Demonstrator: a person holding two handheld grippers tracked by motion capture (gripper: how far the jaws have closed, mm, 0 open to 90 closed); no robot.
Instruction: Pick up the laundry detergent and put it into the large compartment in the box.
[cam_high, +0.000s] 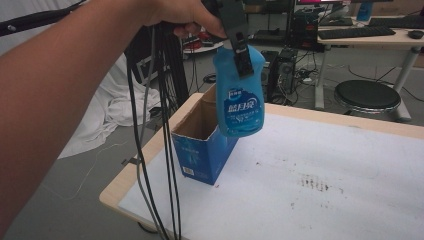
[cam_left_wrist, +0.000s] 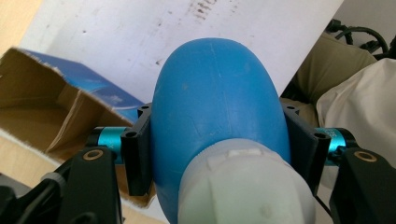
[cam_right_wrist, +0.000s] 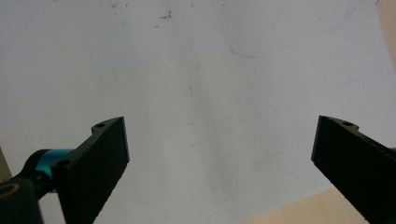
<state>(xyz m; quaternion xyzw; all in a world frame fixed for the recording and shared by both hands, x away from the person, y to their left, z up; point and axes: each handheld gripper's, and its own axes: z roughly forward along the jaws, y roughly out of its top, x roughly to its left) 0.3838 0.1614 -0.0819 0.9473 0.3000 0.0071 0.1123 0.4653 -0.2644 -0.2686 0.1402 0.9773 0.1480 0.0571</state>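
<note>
Hanging neck-up from the left gripper (cam_high: 243, 55), a blue detergent bottle (cam_high: 240, 95) is held in the air over the open cardboard box (cam_high: 202, 142) that stands at the table's (cam_high: 350, 165) left edge, near its far-left corner. The jaws are clamped on the bottle's shoulders just below the white cap (cam_left_wrist: 243, 186), a grip that keeps the body vertical and its base free, presumably so it can pass through the box's open top. In the left gripper view the box lies off to the left of the bottle, so the two are not yet fully aligned. The right gripper (cam_right_wrist: 219, 158) hovers idle over the bare white sheet (cam_right_wrist: 196, 84), its jaws wide apart and empty.
</note>
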